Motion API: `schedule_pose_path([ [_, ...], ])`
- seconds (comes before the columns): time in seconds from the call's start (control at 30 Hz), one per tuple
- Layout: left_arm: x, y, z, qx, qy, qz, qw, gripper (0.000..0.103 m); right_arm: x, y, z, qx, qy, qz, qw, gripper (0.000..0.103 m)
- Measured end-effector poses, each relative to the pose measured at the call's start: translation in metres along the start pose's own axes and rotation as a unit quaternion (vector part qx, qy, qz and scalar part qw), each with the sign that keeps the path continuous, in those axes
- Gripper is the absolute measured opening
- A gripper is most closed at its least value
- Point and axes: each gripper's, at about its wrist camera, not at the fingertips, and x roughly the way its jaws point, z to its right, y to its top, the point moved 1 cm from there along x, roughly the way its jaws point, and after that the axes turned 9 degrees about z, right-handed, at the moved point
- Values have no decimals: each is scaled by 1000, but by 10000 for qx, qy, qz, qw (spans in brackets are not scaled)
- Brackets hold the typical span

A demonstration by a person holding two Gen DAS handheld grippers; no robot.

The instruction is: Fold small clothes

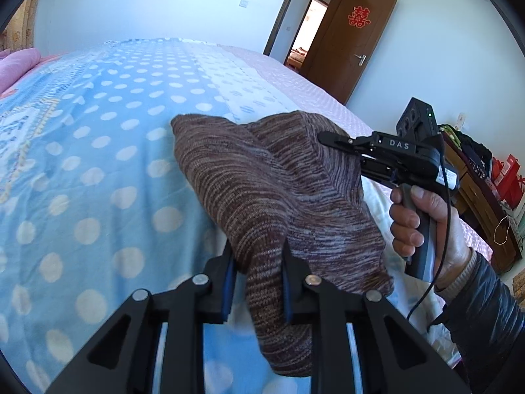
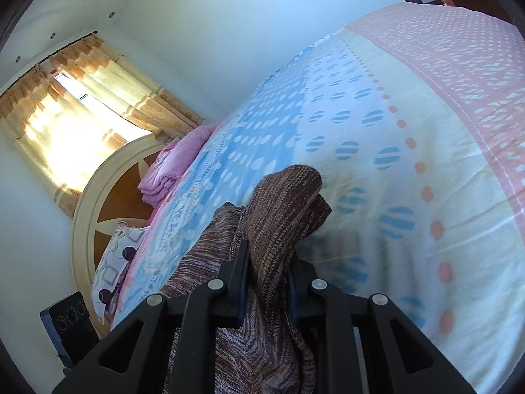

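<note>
Brown knit garment (image 1: 272, 193) slung between both tongs

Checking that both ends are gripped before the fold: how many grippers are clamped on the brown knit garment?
2. The left gripper pinches the brown knit garment at its near edge; the right gripper pinches another bunched part, over the bed.

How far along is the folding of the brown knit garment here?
Early. Done: both grips are made; the left gripper and the right gripper each pinch the brown knit garment. In hand: it hangs bunched above the dotted bedspread. Left: no neat fold shows yet, so spreading it out, folding it and setting it down remain.
</note>
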Motion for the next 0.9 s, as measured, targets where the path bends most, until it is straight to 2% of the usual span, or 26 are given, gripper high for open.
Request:
schedule_pose_path([
  [0.37, -63, -15, -23, 17, 315, 236, 9992, 24, 10, -35, -64, -153, 532, -99, 9984, 19],
  [0.9, -141, -26, -82, -230, 920, 725, 9929, 24, 81, -79, -174, -363, 1264, -518, 9900, 19],
])
